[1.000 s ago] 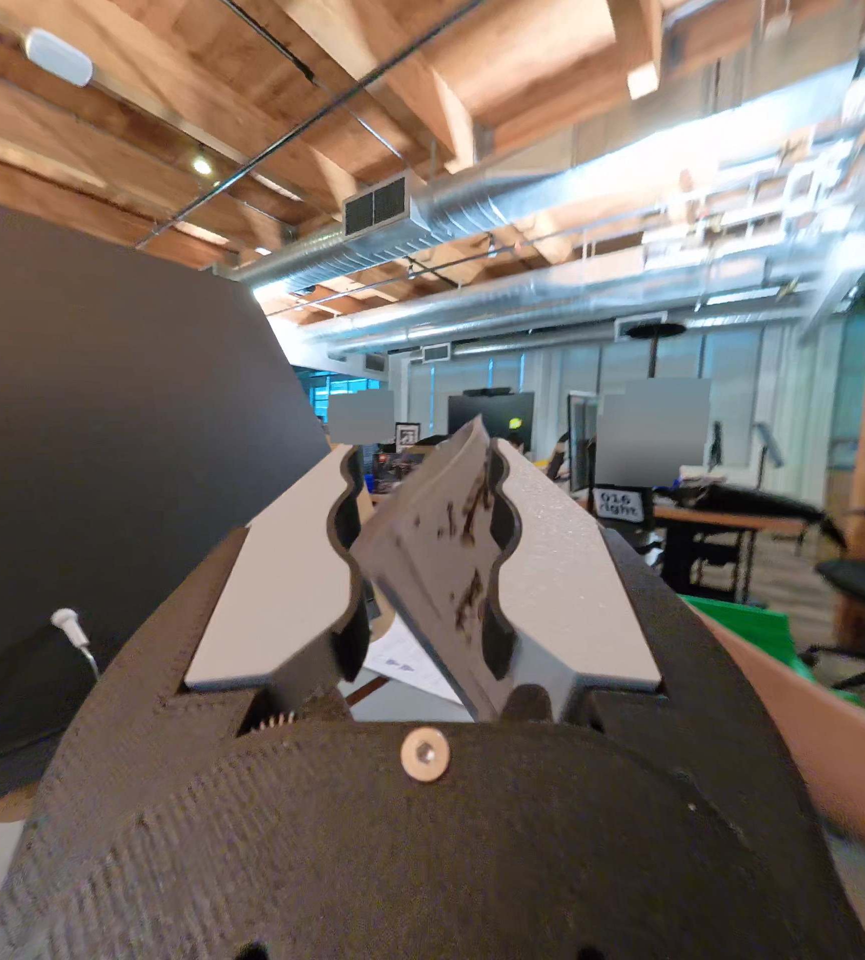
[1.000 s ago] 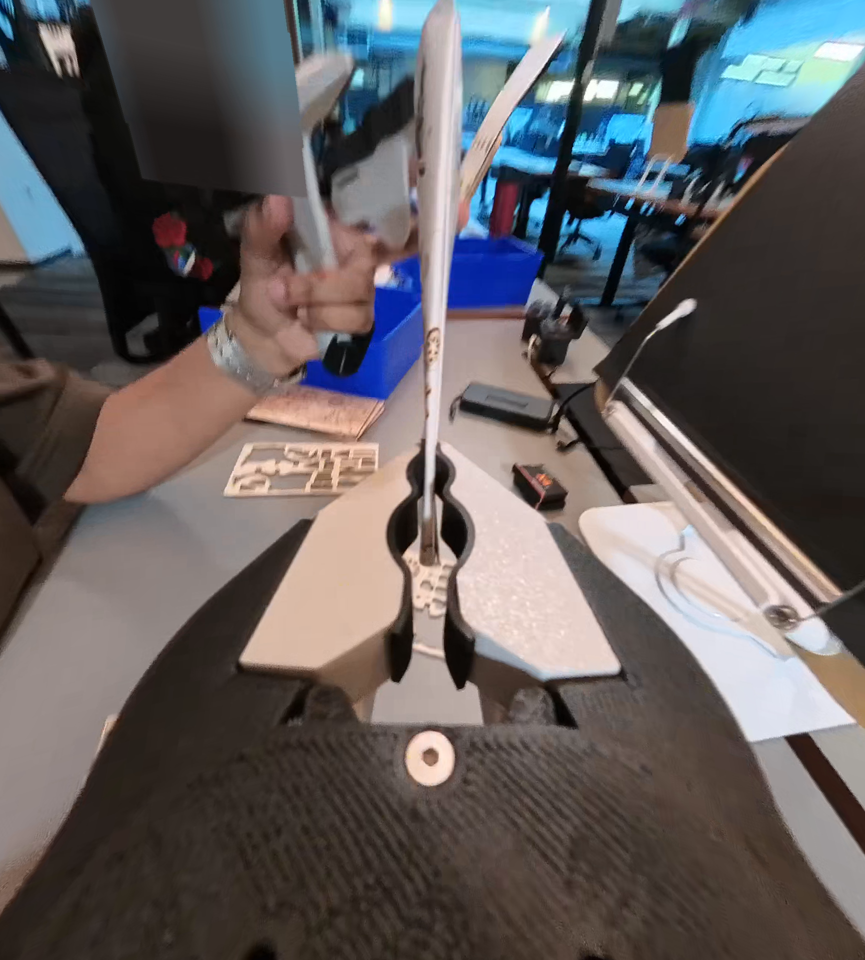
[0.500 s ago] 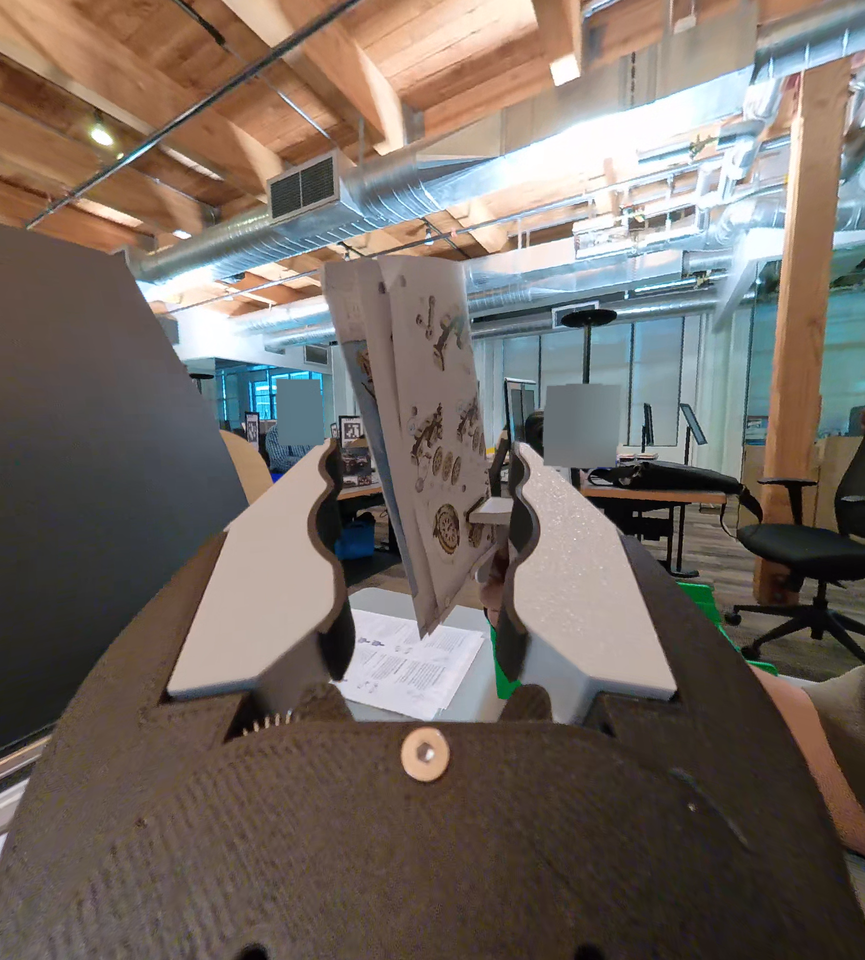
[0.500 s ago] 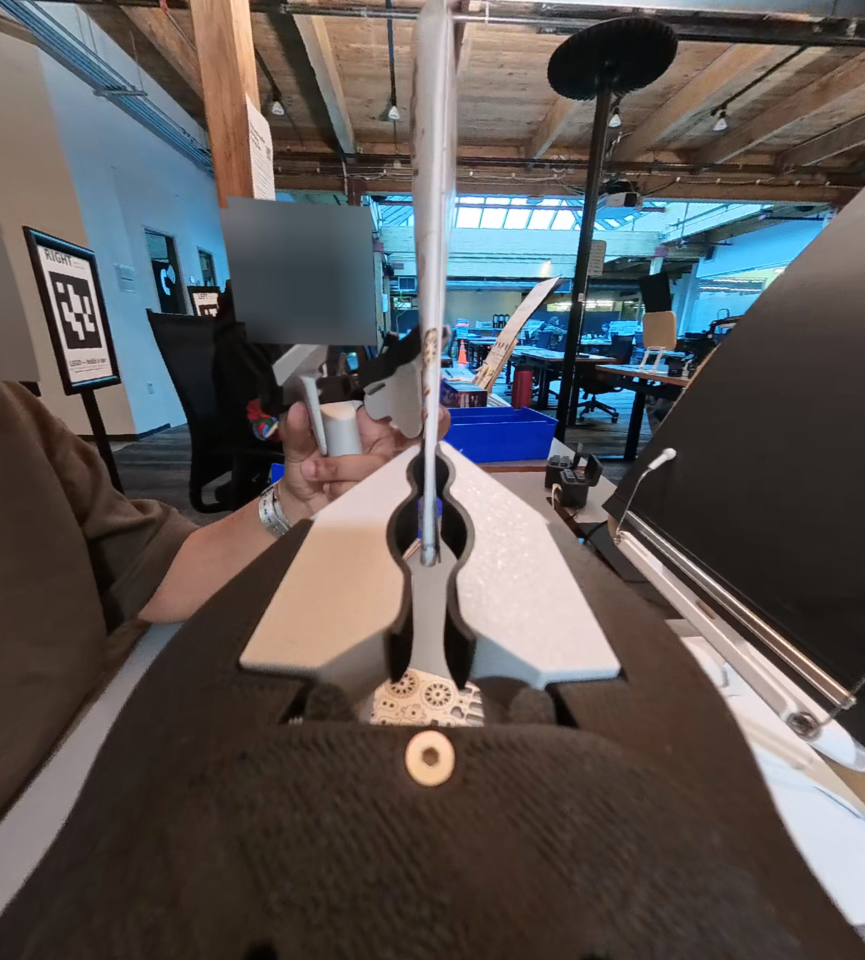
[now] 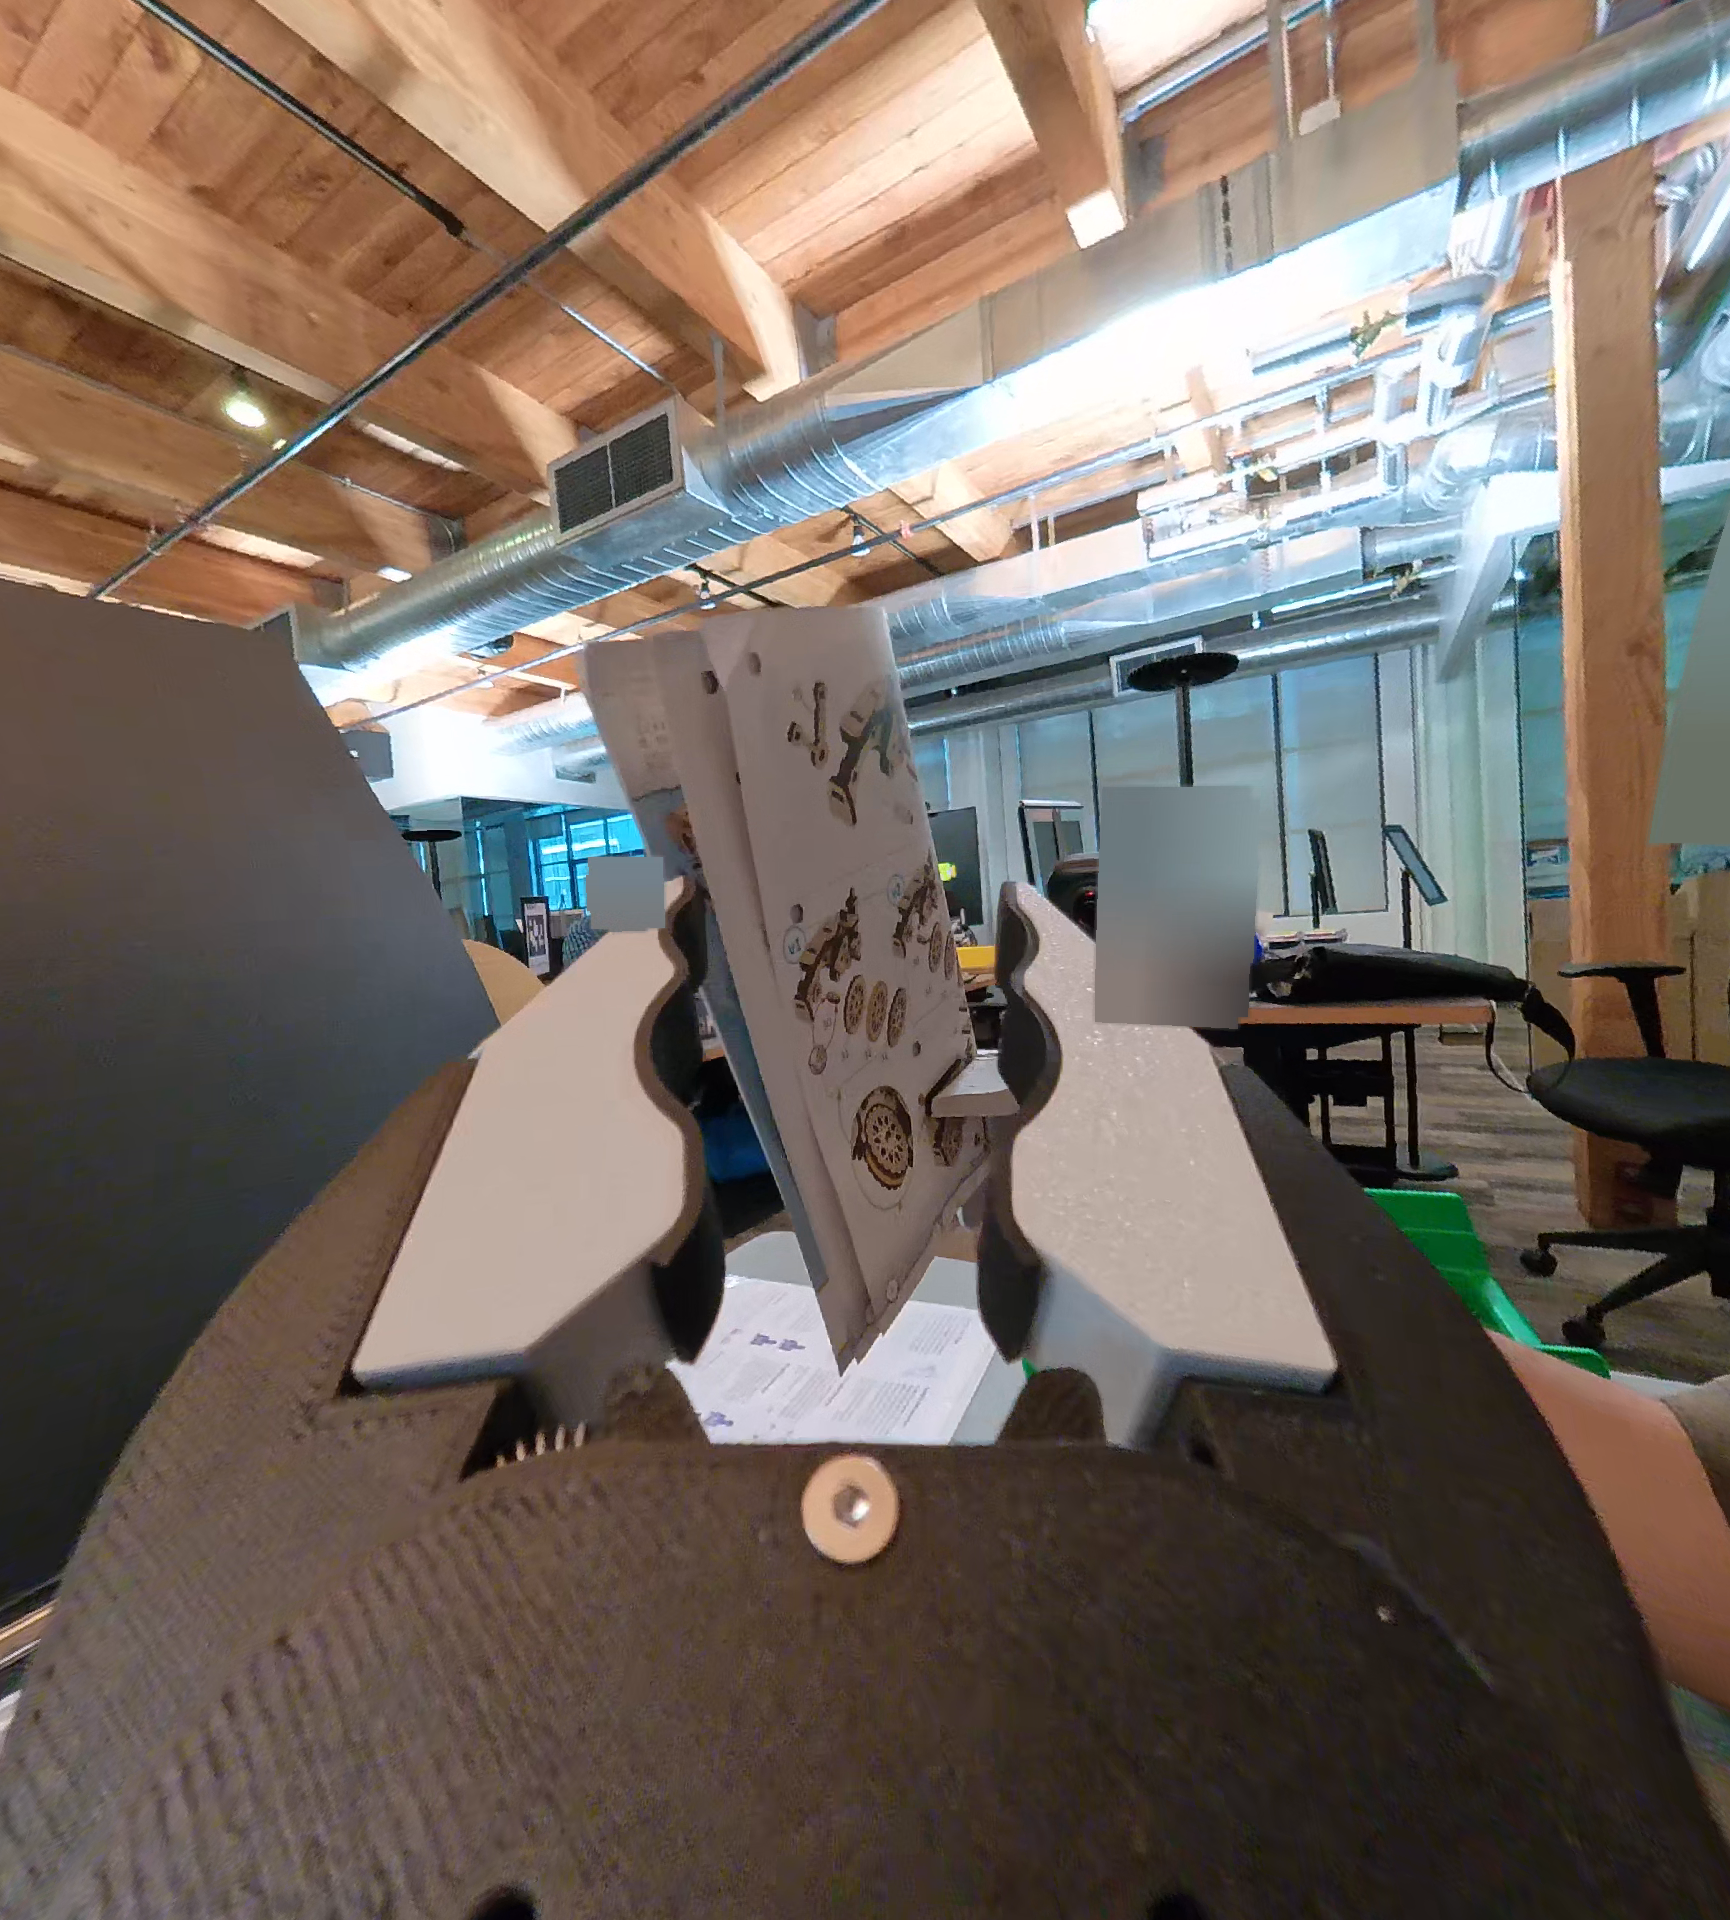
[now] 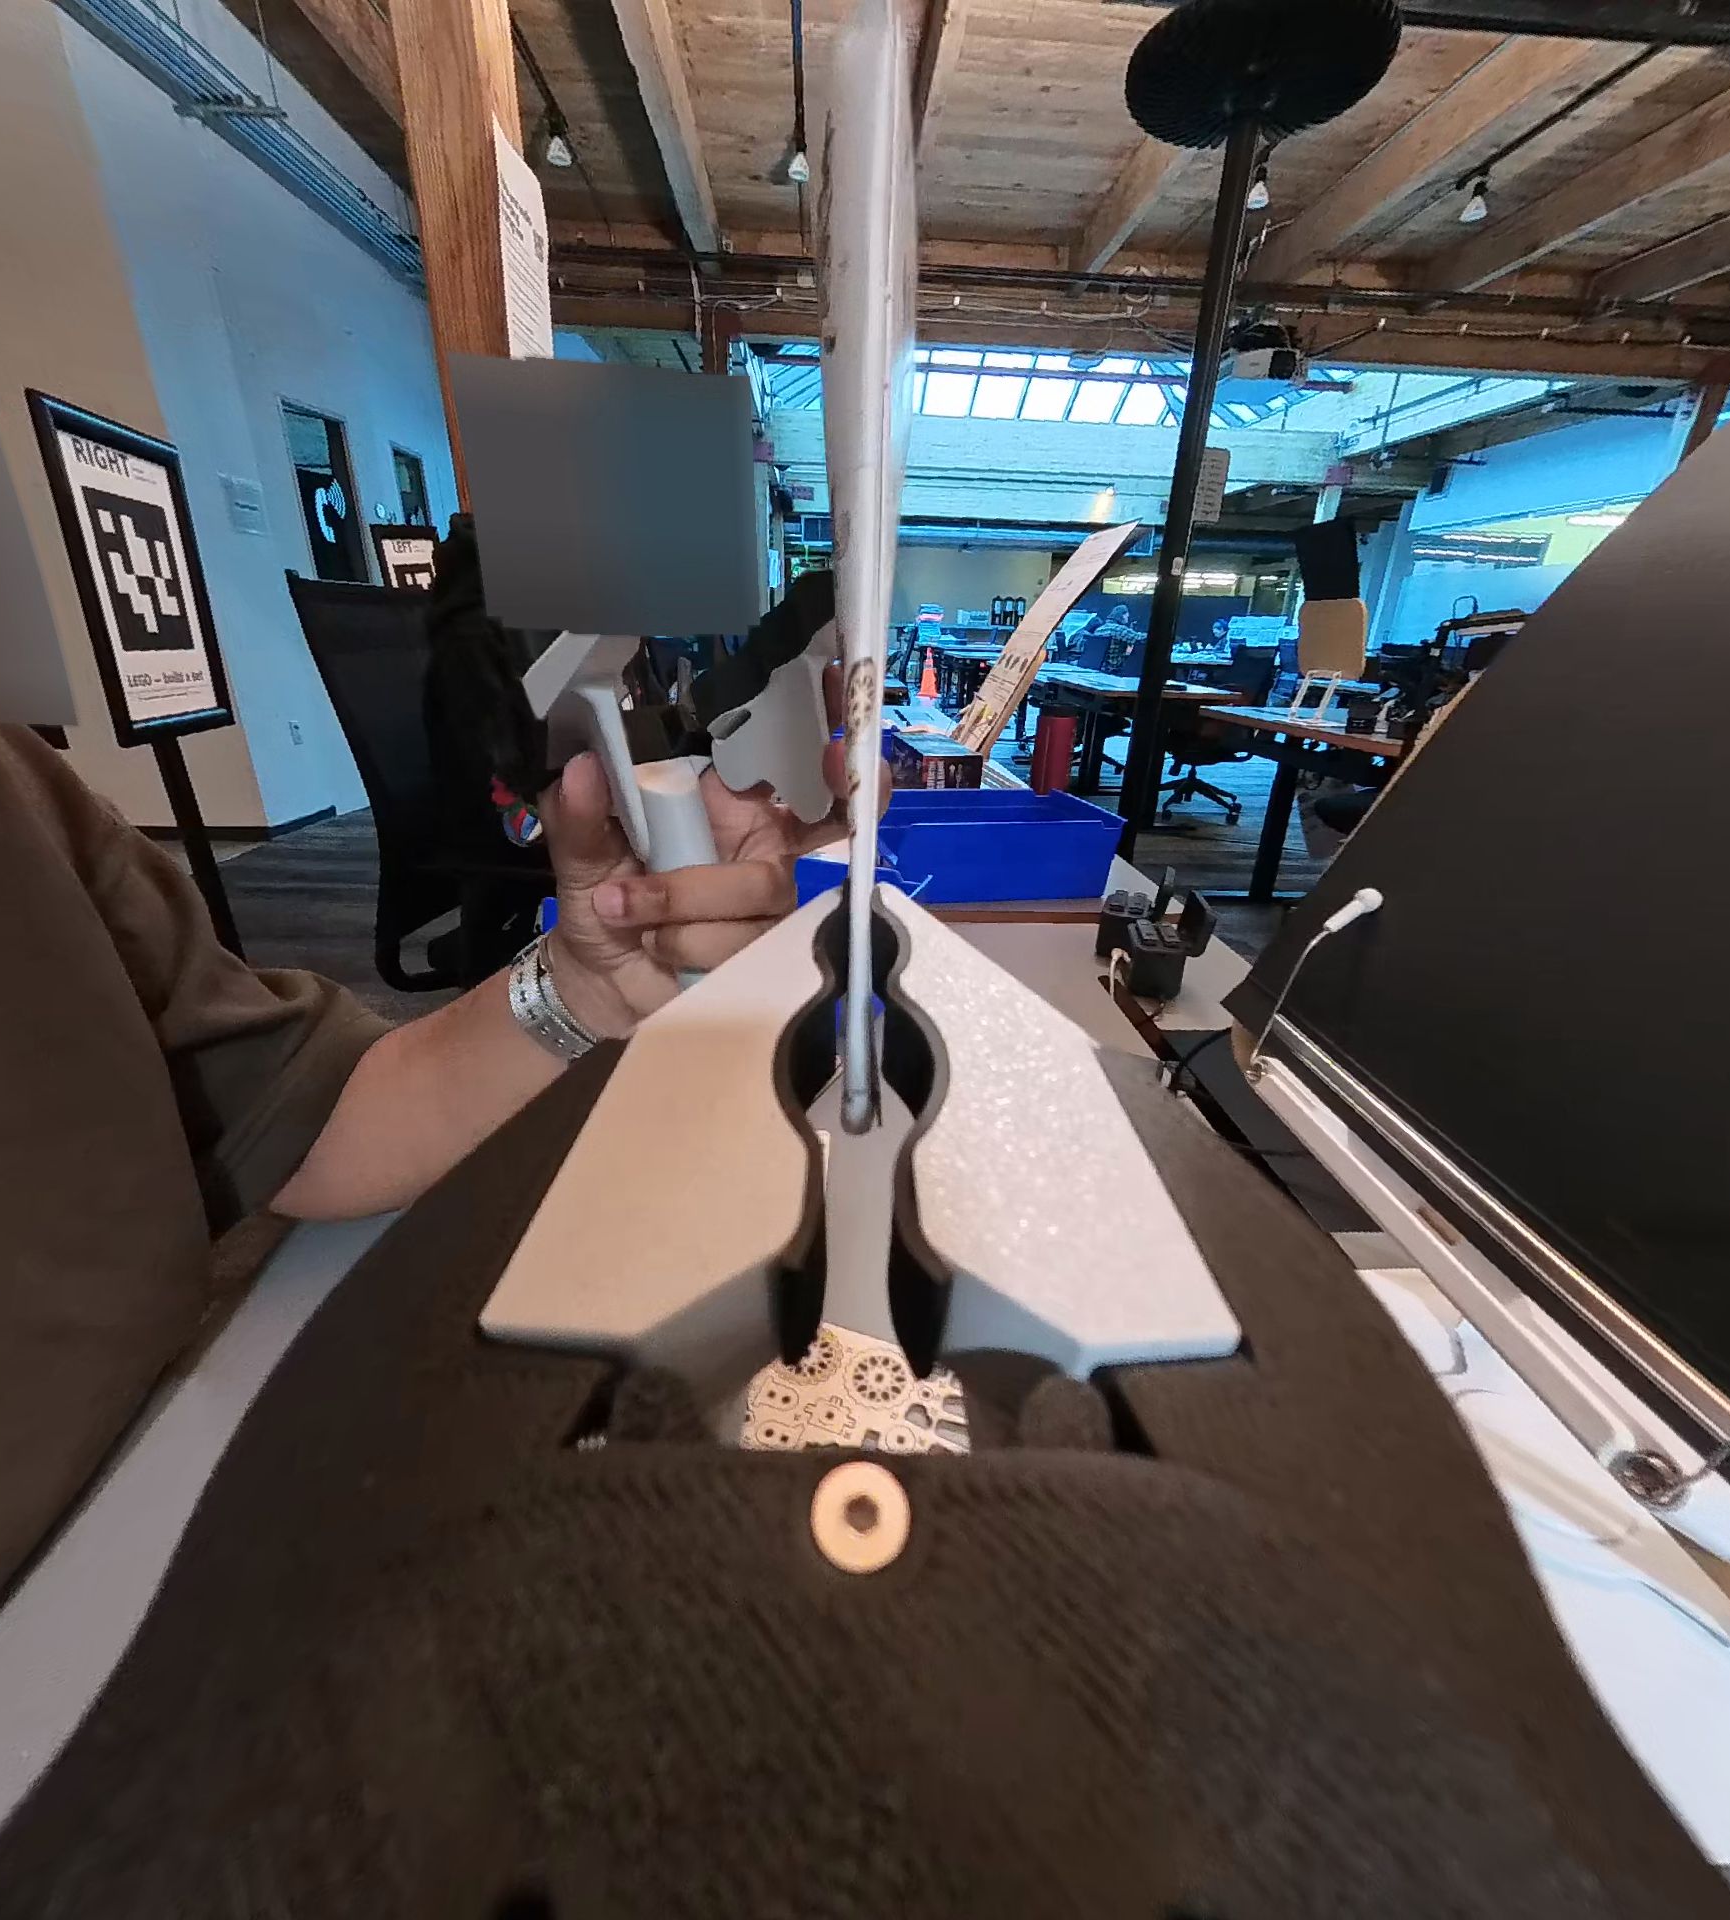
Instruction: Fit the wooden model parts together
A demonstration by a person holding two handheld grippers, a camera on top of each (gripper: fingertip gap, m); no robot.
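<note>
The right gripper (image 6: 856, 1039) pinches a booklet (image 6: 866, 416) upright above the desk (image 6: 1048, 951); the left gripper (image 5: 845, 1049) is open around it. Floppy pages may slip. The wooden sheet (image 6: 856, 1397) lies below.

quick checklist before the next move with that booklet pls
1. Right gripper has the instruction booklet clamped: ok, the jaws are shut on its lower edge and it stands edge-on.
2. Left gripper is free to take a page: ok, the jaws are open and the booklet sits between them, apart from both.
3. Pages separated for a single grip: ok, the left wrist view shows several fanned leaves.
4. Wooden parts sheet within reach: cannot tell, only a sliver shows below the right gripper.
5. Any model parts joined yet: cannot tell, none are in either gripper.
</note>
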